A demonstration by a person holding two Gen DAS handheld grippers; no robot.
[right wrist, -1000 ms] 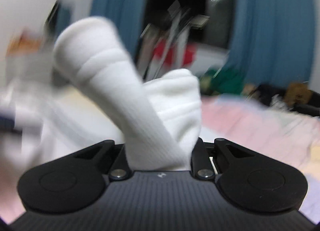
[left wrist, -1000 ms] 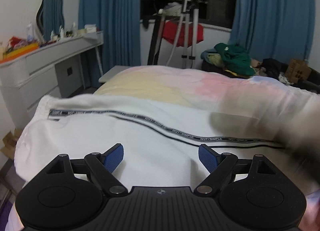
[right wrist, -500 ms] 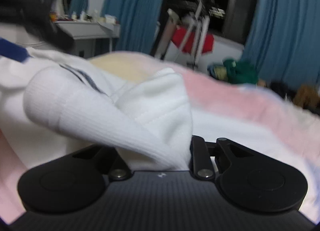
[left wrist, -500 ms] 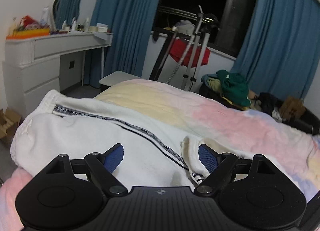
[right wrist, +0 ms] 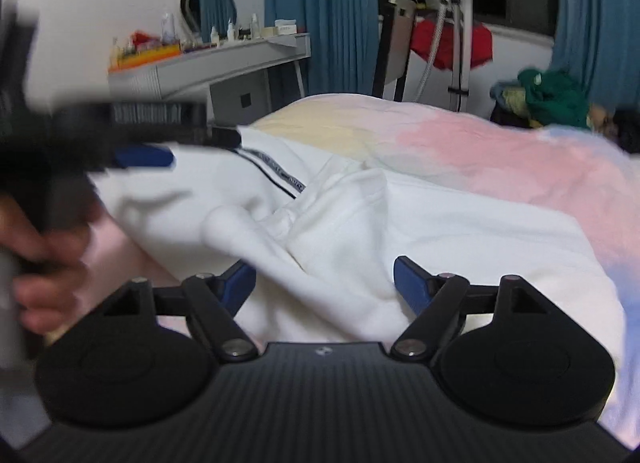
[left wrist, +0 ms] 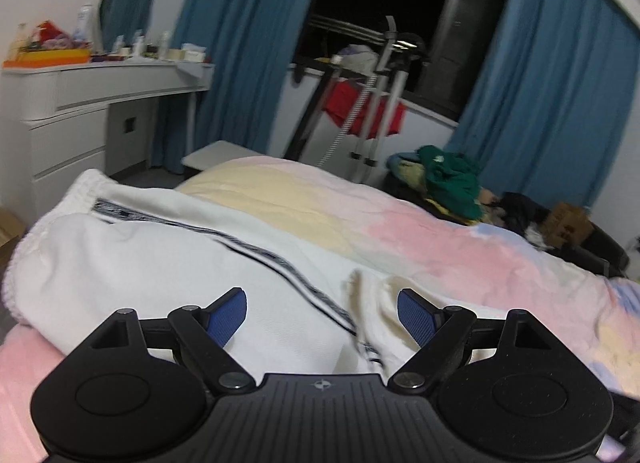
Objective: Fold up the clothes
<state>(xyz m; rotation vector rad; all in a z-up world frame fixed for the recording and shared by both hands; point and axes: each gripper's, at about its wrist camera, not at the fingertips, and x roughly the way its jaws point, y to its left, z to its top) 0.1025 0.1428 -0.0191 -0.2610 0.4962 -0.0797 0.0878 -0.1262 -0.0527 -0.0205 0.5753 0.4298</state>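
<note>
On the pastel bed (left wrist: 460,231), white striped trousers (right wrist: 400,223) lie crumpled just ahead of my opening, empty right hand-held gripper (right wrist: 325,281); my left hand-held gripper (left wrist: 322,313) is spread.

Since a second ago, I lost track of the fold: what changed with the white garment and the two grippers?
The right gripper let go: a second ago it was clamped on a bunched fold of the white garment; its jaws are now opening, and that fold lies dropped on the garment on the bed. The left gripper stayed open, holding nothing.
</note>
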